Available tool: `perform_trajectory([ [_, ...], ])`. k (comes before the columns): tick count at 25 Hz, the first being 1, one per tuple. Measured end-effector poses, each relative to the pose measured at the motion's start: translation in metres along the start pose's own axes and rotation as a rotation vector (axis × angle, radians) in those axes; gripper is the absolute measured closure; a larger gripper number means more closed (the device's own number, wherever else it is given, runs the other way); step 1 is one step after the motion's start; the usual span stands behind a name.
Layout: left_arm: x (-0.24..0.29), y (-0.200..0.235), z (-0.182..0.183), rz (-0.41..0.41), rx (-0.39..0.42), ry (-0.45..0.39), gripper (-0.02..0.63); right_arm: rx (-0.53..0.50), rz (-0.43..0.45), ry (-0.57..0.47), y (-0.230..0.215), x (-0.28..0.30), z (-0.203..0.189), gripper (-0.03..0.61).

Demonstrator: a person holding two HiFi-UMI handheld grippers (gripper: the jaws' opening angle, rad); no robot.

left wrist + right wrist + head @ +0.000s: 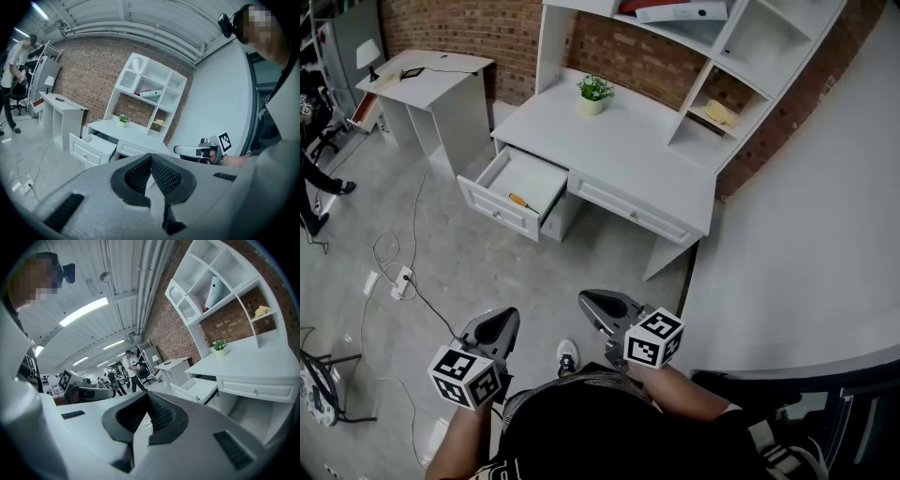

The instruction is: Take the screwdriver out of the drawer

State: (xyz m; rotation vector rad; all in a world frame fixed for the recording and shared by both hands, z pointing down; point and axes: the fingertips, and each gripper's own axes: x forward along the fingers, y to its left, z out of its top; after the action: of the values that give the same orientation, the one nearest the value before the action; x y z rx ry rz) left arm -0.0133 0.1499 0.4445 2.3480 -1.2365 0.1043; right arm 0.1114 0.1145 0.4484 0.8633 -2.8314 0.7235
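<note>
A small screwdriver [522, 201] with an orange handle lies inside the open left drawer [500, 204] of the white desk [609, 141]. That drawer [92, 149] also shows pulled out in the left gripper view, and the same drawer [199, 389] appears in the right gripper view. Both grippers are held low, close to the person's body and far from the desk. My left gripper [499, 324] is shut with nothing in it. My right gripper [598, 305] is shut and empty too.
A potted plant [593, 94] stands on the desk under a white shelf unit [712, 56]. A second white table [431, 89] is at the left. Cables and a power strip [401, 281] lie on the grey floor. A white wall [816, 234] runs along the right. A person stands far left.
</note>
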Motion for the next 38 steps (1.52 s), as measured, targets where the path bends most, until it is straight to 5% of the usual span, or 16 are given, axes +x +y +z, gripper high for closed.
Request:
perform_trajectory([
  [27, 0.1, 0.026, 0.053, 0.1, 0.036, -0.007, 0.597, 0.024, 0.071, -0.012, -0.107, 0.03, 0.056, 0.572],
  [38, 0.118, 0.022, 0.047, 0.065, 0.042, 0.03, 0.597, 0.044, 0.037, -0.01, -0.12, 0.02, 0.048, 0.572],
])
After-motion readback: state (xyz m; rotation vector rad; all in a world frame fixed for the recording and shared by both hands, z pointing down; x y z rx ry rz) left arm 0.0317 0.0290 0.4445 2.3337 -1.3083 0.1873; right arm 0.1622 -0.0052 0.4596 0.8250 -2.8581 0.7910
